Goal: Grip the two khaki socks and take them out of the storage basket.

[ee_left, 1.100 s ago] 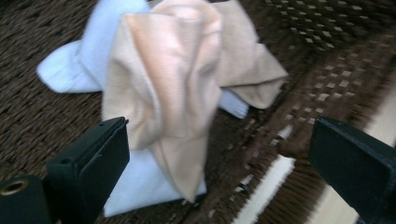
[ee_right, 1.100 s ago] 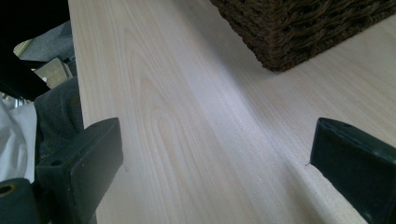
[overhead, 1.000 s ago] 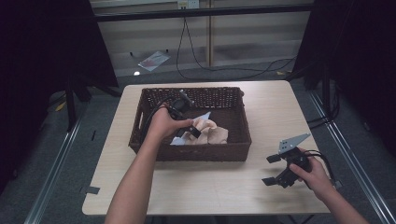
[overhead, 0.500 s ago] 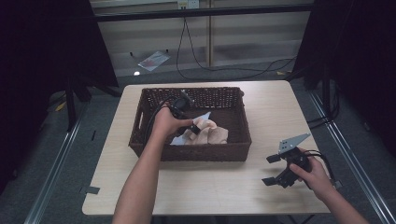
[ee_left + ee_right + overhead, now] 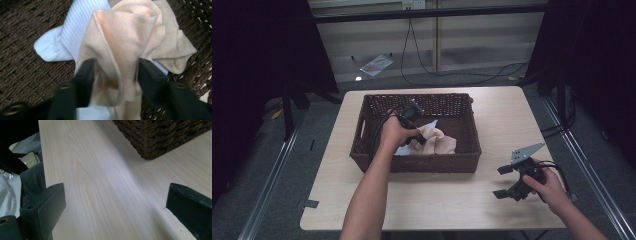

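left gripper [image 5: 113, 75]: inside the dark brown woven basket [image 5: 362, 131], centre of the high view; its black jaws have just been closing and now pinch a fold of the soft beige cloth [image 5: 125, 45].
beige cloth: lies in the basket, on top of a white ribbed sock [image 5: 72, 35].
right gripper [image 5: 507, 181]: lower right, low over the pale wooden table [image 5: 512, 115], jaws spread wide, nothing between them.

Basket [image 5: 417, 162]: dark woven wicker, rough. Beige sock [image 5: 125, 45]: soft matt knit cloth. White sock [image 5: 75, 27]: ribbed cloth. Counter [image 5: 100, 195]: pale smooth wood grain.
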`<action>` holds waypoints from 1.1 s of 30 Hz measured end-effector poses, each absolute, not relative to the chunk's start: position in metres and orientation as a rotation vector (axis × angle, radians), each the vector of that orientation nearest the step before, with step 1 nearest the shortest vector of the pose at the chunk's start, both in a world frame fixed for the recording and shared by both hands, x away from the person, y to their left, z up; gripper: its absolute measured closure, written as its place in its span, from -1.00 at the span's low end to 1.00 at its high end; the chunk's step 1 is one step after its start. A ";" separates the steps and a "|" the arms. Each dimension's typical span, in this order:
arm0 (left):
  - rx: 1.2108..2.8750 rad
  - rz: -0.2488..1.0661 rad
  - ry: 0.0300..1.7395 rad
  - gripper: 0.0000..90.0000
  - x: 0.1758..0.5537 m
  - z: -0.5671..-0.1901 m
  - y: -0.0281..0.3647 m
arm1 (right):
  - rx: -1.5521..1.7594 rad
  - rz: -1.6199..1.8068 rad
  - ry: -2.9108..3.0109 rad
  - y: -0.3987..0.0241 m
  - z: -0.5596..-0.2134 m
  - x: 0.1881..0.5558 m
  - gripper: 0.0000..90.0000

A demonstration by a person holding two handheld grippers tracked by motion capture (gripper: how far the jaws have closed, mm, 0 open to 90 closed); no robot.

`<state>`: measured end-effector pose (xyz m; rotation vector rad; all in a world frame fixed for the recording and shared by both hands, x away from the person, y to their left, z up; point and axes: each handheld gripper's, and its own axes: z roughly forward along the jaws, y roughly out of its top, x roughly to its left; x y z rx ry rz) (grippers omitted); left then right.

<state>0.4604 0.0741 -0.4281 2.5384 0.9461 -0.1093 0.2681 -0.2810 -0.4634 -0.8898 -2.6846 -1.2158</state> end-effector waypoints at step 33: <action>2.471 -0.279 0.976 0.87 0.432 -0.345 0.100 | -0.897 -1.208 -2.684 -0.281 -0.463 0.268 -0.96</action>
